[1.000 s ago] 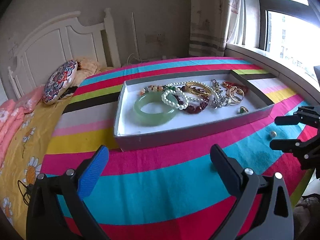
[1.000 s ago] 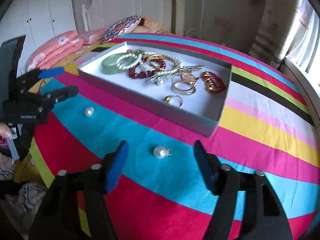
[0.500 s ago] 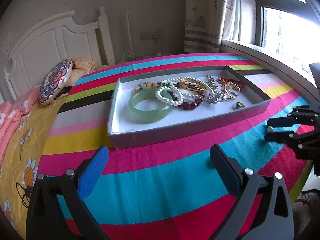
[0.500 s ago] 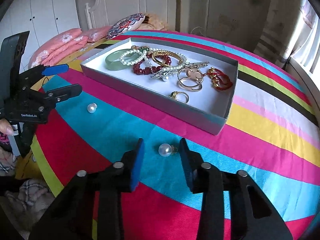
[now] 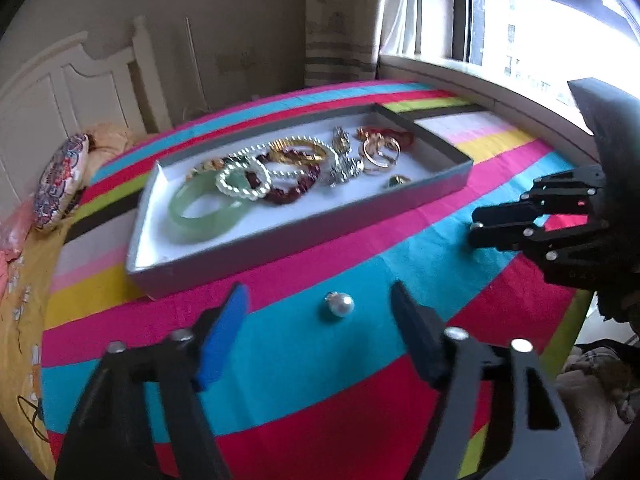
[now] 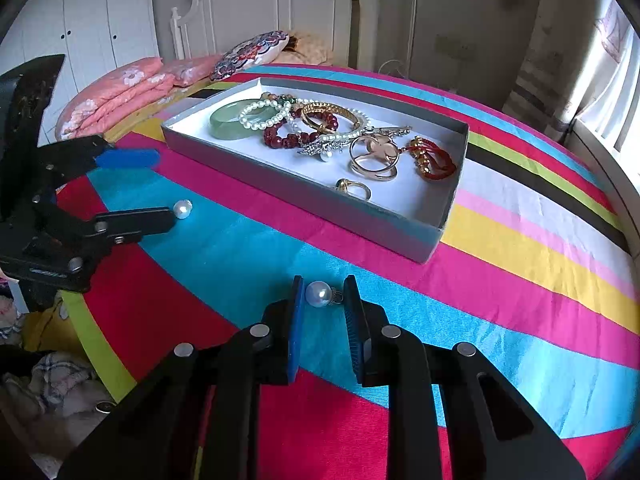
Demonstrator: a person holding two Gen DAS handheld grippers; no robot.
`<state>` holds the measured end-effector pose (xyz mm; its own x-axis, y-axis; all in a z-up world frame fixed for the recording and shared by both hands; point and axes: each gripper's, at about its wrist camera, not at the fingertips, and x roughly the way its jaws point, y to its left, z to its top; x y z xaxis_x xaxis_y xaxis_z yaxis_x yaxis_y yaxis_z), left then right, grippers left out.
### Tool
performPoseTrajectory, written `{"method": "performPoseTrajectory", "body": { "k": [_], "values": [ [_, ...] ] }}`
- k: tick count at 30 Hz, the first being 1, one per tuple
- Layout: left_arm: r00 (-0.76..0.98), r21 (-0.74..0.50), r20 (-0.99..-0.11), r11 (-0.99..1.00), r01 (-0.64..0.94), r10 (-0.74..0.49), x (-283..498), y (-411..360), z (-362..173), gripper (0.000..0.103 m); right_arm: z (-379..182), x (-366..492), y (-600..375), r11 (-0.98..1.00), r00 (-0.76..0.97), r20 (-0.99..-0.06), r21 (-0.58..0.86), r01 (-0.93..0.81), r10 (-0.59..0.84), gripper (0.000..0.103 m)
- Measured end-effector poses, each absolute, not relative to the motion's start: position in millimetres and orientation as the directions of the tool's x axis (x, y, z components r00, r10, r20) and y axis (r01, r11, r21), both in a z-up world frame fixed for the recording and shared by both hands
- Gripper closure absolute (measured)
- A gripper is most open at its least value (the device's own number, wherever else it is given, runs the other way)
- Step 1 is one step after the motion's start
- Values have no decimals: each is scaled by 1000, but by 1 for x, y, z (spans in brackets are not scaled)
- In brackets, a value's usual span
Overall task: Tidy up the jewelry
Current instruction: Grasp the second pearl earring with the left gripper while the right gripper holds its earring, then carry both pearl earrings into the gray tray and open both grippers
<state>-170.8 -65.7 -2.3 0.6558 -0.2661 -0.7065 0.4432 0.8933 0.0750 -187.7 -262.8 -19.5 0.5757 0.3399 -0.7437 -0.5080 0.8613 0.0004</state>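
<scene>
A grey box (image 5: 256, 240) (image 6: 304, 190) on the striped cloth holds a green bangle (image 5: 204, 210), pearl bracelets, gold bangles and rings. A pearl earring (image 5: 339, 305) lies on the cloth between the fingers of my open left gripper (image 5: 320, 308); it also shows in the right wrist view (image 6: 183, 209). A second pearl earring (image 6: 319, 293) lies between the fingertips of my right gripper (image 6: 322, 292), whose jaws stand narrowly apart around it, not clamped. The right gripper also shows in the left wrist view (image 5: 476, 228), and the left gripper in the right wrist view (image 6: 156, 184).
The striped table (image 6: 500, 240) stands beside a bed with pink pillows (image 6: 120, 92) and a patterned cushion (image 5: 60, 180). A window sill (image 5: 480, 80) runs along the far side. Clothes (image 6: 60, 380) lie below the table's near edge.
My right gripper has narrowed from wide open to close around its pearl earring. My left gripper has moved forward so the other pearl earring now lies between its fingers.
</scene>
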Motion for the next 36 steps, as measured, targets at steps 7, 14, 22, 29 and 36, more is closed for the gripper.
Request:
{"method": "performPoseTrajectory", "body": {
  "k": [7, 14, 22, 29, 36],
  "values": [
    [625, 67, -734, 887, 457, -266, -167, -70, -12, 74, -19, -188, -263, 862, 577, -742, 2, -507, 342, 81],
    [628, 70, -729, 883, 464, -272, -167, -71, -12, 88, -19, -188, -263, 862, 578, -742, 1, -507, 341, 81],
    [640, 75, -720, 886, 458, -270, -168, -71, -11, 89, -20, -188, -262, 863, 582, -741, -7, -505, 335, 82],
    [677, 70, -685, 900, 429, -270, -174, -66, -4, 89, -5, -191, -267, 870, 627, -691, 5, -493, 359, 82],
    [756, 68, -595, 920, 387, -274, -188, -61, 17, 89, 17, -197, -266, 874, 686, -617, 5, -485, 385, 82]
  ]
}}
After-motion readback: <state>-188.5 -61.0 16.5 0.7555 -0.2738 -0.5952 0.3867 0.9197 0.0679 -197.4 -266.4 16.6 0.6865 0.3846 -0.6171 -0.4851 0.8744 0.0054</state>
